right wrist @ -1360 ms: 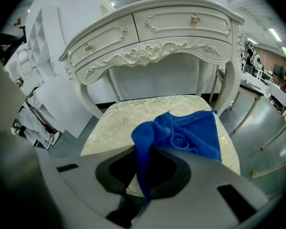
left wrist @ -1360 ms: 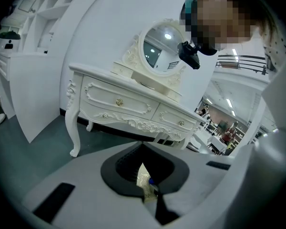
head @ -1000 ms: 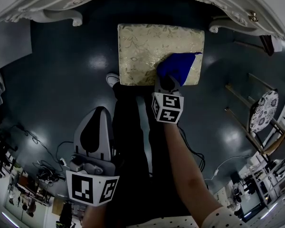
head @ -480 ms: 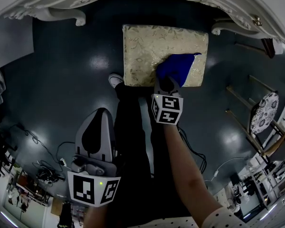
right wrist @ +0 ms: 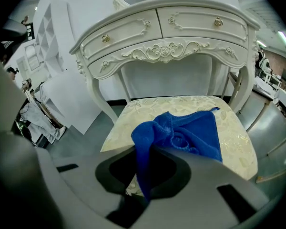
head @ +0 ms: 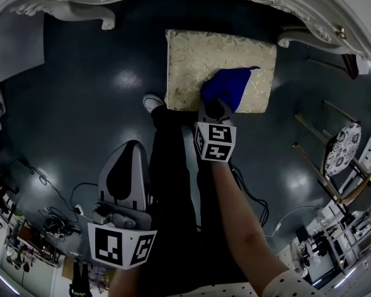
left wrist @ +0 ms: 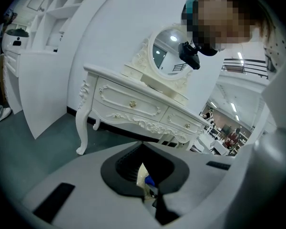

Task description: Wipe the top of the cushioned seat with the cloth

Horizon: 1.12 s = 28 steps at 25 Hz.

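Two grippers are in my view: the right gripper (head: 216,108) has its jaws pinched tight on a bunched fold of the blue cloth (head: 227,86). The rest of the cloth lies spread on the near right part of the seat (head: 195,60), touching its patterned top. My left gripper (head: 132,147) hangs low beside a dark trouser leg (head: 173,184), well apart from the seat, its jaws closed together with nothing between them, and a white table (right wrist: 167,27) stands behind the seat.
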Tool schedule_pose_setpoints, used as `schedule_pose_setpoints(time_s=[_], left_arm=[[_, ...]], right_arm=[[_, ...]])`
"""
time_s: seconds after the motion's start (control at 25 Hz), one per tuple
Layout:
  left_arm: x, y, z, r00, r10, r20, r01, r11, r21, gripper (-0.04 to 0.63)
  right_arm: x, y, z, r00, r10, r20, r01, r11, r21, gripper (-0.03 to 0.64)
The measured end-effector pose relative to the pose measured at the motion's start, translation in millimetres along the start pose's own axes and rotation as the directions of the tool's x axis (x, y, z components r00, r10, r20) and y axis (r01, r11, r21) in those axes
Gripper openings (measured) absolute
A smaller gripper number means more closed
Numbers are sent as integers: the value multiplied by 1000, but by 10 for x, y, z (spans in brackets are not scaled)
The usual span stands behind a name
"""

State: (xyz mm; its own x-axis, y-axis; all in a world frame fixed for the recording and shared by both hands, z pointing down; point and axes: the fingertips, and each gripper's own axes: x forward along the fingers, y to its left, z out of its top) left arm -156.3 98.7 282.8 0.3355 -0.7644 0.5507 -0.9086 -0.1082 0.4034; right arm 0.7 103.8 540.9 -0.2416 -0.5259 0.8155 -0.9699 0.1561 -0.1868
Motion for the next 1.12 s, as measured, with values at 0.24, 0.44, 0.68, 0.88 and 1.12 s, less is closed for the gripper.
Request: schedule_pose_setpoints(time_s=[0.24,0.44,0.68,0.88,1.12], left_arm=[[-77,118,10,1000,13,7,-13,1000,-14,-3],[-118,205,-24,1000,20,7,-20,999,-26,-3],[-160,297,-48,1000,25,10,-25,999,-38,-3],[-164,350,-32,999,29,14,-28,999,-40,-3],[-172,394,-3,999,30,14,-30,999,-41,-3]], right_arm=[[27,154,2,1000,5,-4,-5,1000,-9,60],[55,255,9,1000,11,1,-11,1000,-16,60],[78,352,2,1000,13,-1,-13,1000,-26,60],[106,457,0,1000,30,-5,-30,999,-35,60],[131,603,1,999,52,-13,-52,998,-46,60]])
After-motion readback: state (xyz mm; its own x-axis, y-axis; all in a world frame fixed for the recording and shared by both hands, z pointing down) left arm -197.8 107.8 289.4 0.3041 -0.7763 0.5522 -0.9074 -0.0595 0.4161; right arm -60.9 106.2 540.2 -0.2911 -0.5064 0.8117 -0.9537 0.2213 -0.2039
